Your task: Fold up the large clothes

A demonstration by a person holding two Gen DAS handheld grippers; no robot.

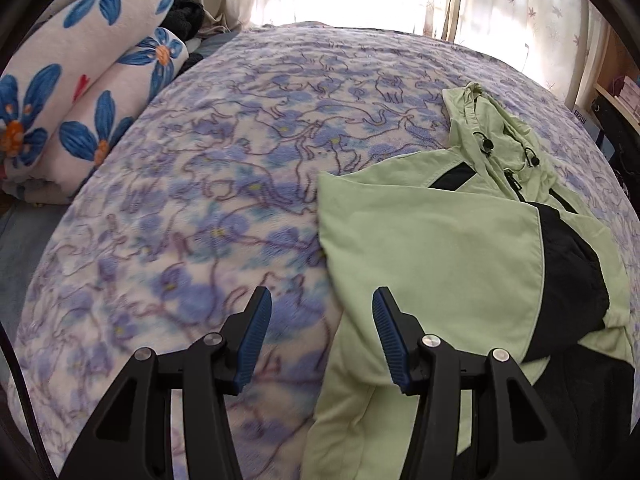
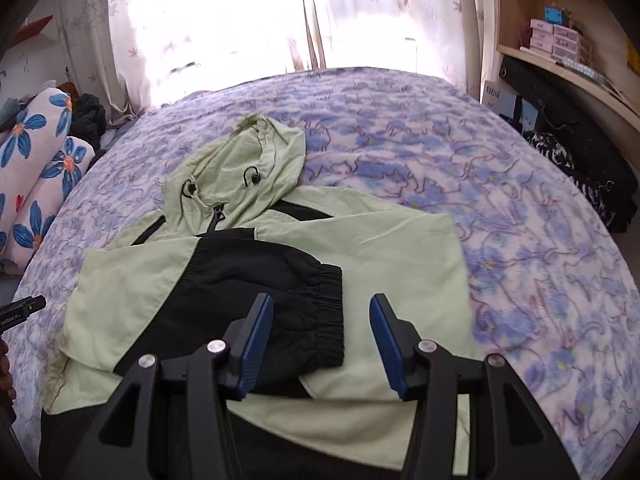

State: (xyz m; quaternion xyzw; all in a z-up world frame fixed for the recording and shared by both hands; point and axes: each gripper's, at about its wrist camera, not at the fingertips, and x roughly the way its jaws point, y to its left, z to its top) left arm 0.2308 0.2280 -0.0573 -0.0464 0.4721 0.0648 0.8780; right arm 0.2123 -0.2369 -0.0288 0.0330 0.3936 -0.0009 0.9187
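A pale green hooded jacket point(image 2: 372, 240) with black panels lies front up on the bed, hood toward the window. Both sleeves are folded across its chest; the black elastic cuff point(image 2: 332, 312) of the upper sleeve lies near the middle. My right gripper point(image 2: 321, 308) is open and empty, hovering over that cuff. My left gripper point(image 1: 320, 304) is open and empty, above the jacket's point(image 1: 432, 248) left edge where it meets the blanket. The left gripper's tip also shows at the left edge of the right wrist view point(image 2: 24, 308).
The bed is covered by a purple and white floral blanket point(image 1: 224, 184). A rolled quilt with blue flowers point(image 1: 84, 80) lies at its left. Curtains point(image 2: 248, 20) hang behind. A wooden shelf point(image 2: 560, 52) with boxes and a black bag point(image 2: 580, 152) stand at the right.
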